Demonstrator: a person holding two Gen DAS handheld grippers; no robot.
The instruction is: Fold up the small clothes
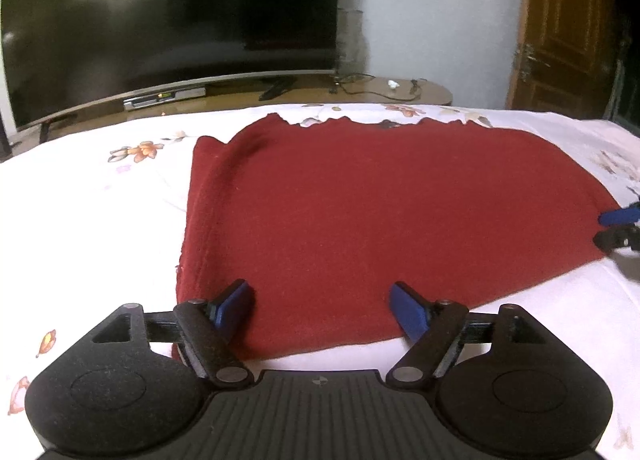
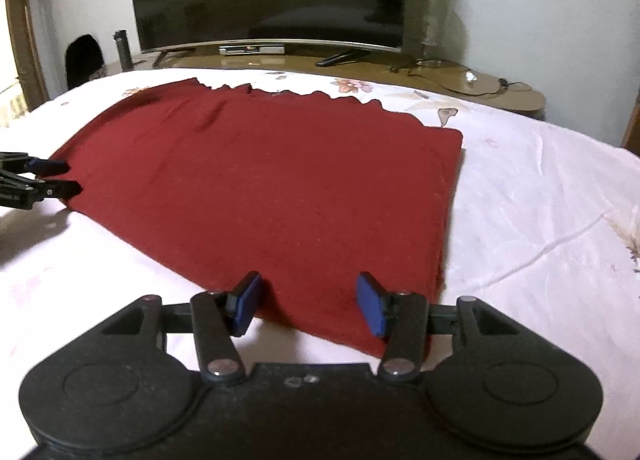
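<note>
A dark red garment (image 1: 380, 219) lies spread flat on the white floral bedsheet (image 1: 88, 211); it also shows in the right wrist view (image 2: 272, 187). My left gripper (image 1: 324, 310) is open, its blue pads over the garment's near left corner. My right gripper (image 2: 308, 302) is open over the garment's near right corner. Each gripper shows in the other's view: the right one (image 1: 618, 230) at the garment's right edge, the left one (image 2: 66, 177) at its left edge. Neither holds cloth.
A large dark TV (image 1: 168, 19) stands on a wooden stand (image 1: 360, 89) beyond the bed, with a remote, cables and a glass jar (image 2: 434, 23) on it. A wooden door (image 1: 560, 27) is at the right. The bedsheet (image 2: 540, 219) extends around the garment.
</note>
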